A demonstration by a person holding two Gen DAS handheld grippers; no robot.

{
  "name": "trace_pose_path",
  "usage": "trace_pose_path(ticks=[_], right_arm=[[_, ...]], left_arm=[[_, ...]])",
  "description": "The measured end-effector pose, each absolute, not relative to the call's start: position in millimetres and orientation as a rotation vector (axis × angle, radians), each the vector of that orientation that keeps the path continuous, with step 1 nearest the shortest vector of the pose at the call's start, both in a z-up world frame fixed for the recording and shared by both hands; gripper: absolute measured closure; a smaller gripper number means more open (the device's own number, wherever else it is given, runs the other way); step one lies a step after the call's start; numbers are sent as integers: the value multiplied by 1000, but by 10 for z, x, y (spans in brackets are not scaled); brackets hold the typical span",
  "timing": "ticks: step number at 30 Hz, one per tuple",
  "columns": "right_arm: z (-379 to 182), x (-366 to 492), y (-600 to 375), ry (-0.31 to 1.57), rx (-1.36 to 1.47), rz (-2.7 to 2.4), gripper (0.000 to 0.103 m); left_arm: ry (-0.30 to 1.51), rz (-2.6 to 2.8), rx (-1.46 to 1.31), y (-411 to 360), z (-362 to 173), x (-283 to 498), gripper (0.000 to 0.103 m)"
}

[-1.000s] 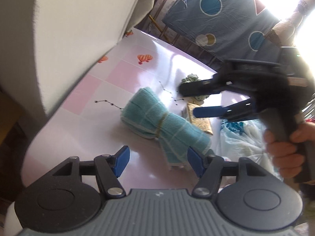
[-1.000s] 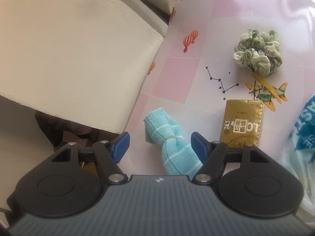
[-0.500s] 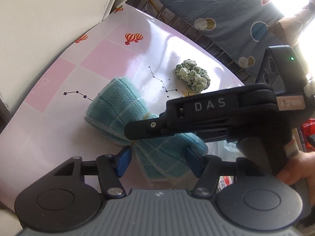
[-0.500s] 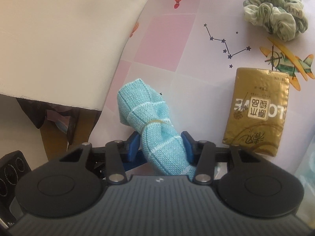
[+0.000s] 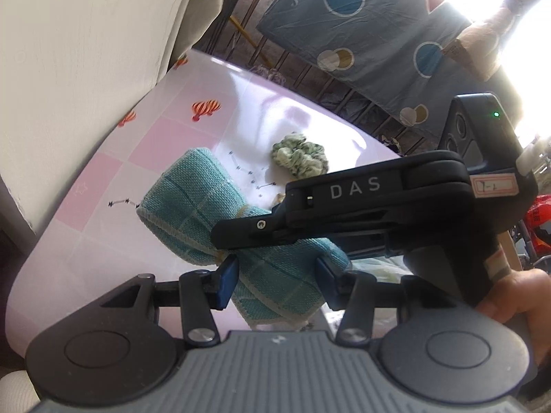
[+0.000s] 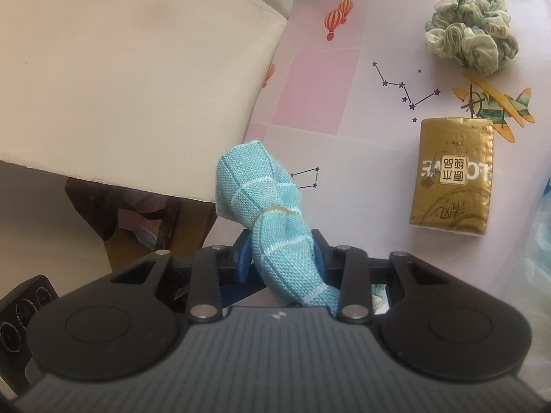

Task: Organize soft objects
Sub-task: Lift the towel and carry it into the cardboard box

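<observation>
A rolled teal towel bound by a rubber band is gripped by my right gripper, shut on its near half and lifted off the pink table. In the left wrist view the same towel hangs from the right gripper, which crosses from the right. My left gripper is open, its blue pads either side of the towel's lower end. A green scrunchie lies at the far right of the table; it also shows in the left wrist view.
A gold tissue pack lies right of the towel. A cream cushion overhangs the table's left edge. A pale plastic bag sits at the right edge. A blue cloth hangs behind the table.
My right gripper closed on the towel and raised it off the table. My left gripper moved in until its open pads flank the towel's lower end.
</observation>
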State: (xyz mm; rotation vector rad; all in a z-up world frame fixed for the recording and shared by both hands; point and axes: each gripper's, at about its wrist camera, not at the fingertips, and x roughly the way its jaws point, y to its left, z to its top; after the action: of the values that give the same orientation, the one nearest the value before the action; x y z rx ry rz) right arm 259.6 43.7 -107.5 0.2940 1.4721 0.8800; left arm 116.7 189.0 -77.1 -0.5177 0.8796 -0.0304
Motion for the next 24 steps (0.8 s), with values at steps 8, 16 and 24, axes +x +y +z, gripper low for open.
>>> trace_pose_path(ticks=[8,16,24], right_arm=[[-522,2444,-94,1361,397,925,72],[30,2258,-1146,1196,536,897,73],[275,2015,-2718,1038,680,731,73]], left_arm=[[802,-93,-412,1460,-203,1064,54],[746,-257,-283,620,273,1091,53],[749,-487,-136,-646,417,1322,52]])
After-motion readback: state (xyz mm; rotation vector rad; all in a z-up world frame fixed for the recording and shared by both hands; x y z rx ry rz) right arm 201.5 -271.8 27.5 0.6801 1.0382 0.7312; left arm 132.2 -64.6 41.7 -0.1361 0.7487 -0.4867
